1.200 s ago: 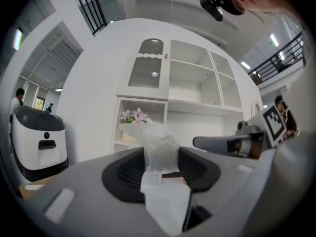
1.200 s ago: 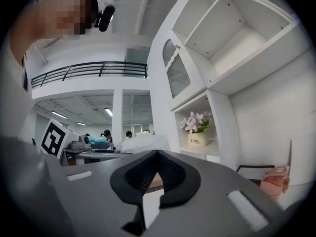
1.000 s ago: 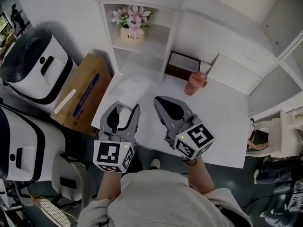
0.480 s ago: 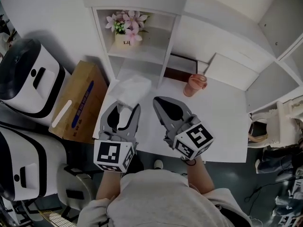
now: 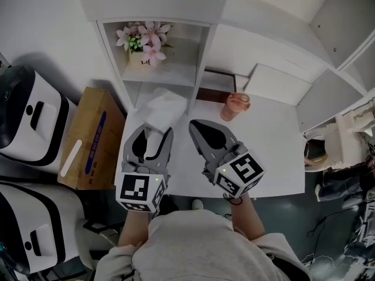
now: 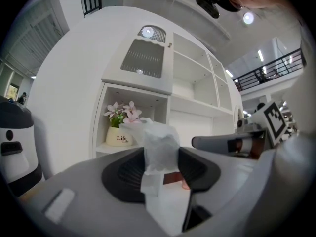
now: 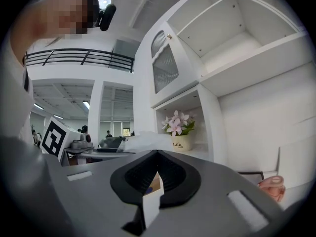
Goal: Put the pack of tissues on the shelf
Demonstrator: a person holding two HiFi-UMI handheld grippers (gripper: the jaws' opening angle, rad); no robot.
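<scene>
The pack of tissues is being clenched by the left gripper, long axis pointing ahead at the shelf; the right gripper is idling closed

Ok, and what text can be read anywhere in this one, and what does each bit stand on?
"Life": on the white flower pot; a smaller line beneath it is too small to read.
Blue print on the cardboard box: too blurred to read.
Square markers on the left cube and the right cube: patterns only, no words.
</scene>
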